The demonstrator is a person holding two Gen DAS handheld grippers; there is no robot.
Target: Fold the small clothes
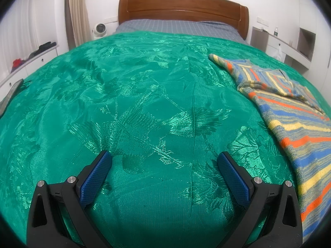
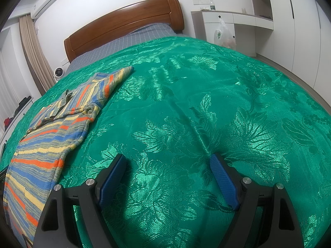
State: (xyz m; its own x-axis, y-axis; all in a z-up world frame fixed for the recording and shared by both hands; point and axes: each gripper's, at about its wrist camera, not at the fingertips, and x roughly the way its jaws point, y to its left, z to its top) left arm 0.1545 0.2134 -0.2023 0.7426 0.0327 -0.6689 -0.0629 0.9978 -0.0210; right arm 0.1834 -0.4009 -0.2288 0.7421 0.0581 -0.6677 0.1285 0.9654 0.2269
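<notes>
Partly cut off at lower right, striped garment [image 1: 293, 111] lies apart from released left gripper [image 1: 164, 158]; right gripper [image 2: 168, 161] likewise released, garment at its left.

A green bedspread [image 1: 144, 95] covers the bed below a wooden headboard [image 1: 182, 6].

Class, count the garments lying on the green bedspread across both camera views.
1: a striped sweater, at the right in the left wrist view and at the left in the right wrist view. Its near end runs out of frame.
</notes>
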